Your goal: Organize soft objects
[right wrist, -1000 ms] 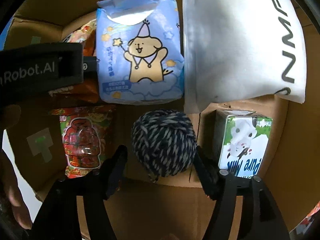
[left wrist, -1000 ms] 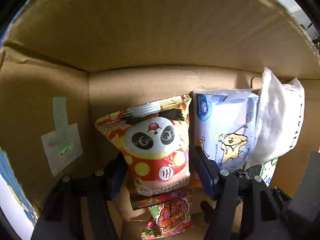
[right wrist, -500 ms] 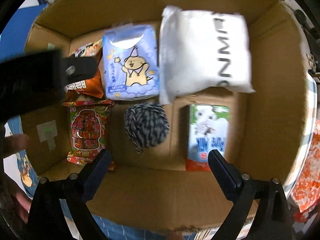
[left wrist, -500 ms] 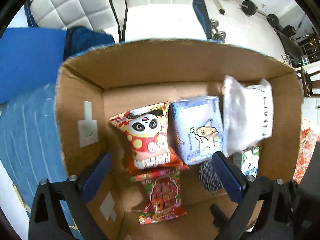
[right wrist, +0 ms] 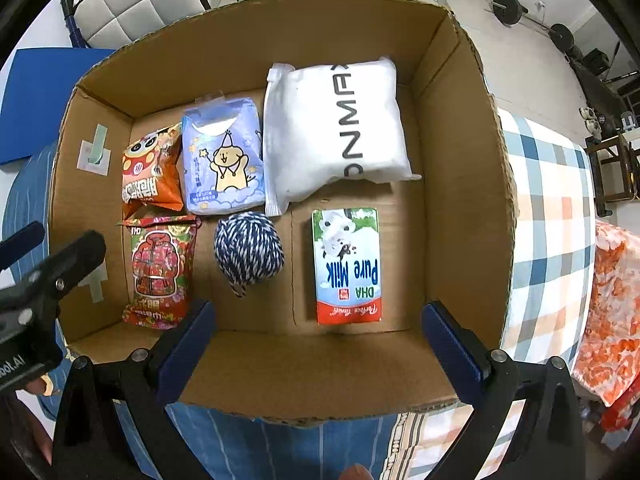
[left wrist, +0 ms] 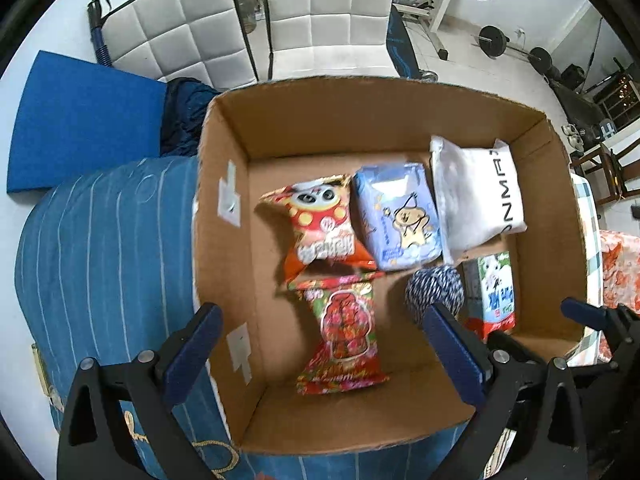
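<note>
L wrist: my left tool (left wrist: 320, 344) is spread wide w/ nothing held, above the cardboard box (left wrist: 224, 240), panda snack bag (left wrist: 320, 224) lying inside. R wrist: my right tool (right wrist: 316, 340) is finishing opening, empty; yarn ball (right wrist: 248, 248) on box floor betw. red snack pack (right wrist: 160, 268) and milk carton (right wrist: 348, 268).

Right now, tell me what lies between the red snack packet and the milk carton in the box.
The blue-and-white yarn ball lies between the red snack packet and the milk carton, apart from both; the right wrist view shows it.
</note>
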A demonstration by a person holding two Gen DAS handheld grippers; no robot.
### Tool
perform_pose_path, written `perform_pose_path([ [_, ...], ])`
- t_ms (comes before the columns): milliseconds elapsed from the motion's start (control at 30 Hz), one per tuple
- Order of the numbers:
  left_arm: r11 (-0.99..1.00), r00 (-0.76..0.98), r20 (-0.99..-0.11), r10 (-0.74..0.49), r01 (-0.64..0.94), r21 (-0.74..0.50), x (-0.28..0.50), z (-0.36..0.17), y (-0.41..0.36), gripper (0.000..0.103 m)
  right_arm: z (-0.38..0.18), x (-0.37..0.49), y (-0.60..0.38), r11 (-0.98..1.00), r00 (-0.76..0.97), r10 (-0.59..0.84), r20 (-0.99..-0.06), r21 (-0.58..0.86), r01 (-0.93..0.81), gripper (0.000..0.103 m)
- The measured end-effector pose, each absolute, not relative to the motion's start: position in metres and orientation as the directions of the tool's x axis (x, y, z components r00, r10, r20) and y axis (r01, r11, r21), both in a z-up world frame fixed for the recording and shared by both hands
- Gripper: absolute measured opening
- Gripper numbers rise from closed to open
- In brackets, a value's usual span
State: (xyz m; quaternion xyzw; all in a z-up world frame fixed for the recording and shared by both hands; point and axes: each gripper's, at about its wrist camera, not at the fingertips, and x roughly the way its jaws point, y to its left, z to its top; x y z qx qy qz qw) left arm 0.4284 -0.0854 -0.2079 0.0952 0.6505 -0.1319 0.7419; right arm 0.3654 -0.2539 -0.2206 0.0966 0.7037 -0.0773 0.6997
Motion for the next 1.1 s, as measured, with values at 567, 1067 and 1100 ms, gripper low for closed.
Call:
perform_pose_path([
  [567,0.958,0.316,-0.947,-0.063,0.285,0.032,0.349,-0.116,-0.069,0.103,-0.127,0.304,-0.245,0.97,0.192,0.014,-0.981,0.06,0.237,0.103],
  [1067,0.974,0.52,-0.841,-0.15,0.223,-0.036,0.222,0.03,-0.046,0.103,0.037,0.153,-0.243,0.968,0.453,-0.01,-0.891,0.105,0.228,0.103],
  [1100,0.974,0.529,-0.835,-0.151,0.223,-0.035,0.216,0.037,-0.045,0.103,0.043,0.147,-0.244,0.968,0.461,-0.013,-0.887,0.105,0.229,0.103],
])
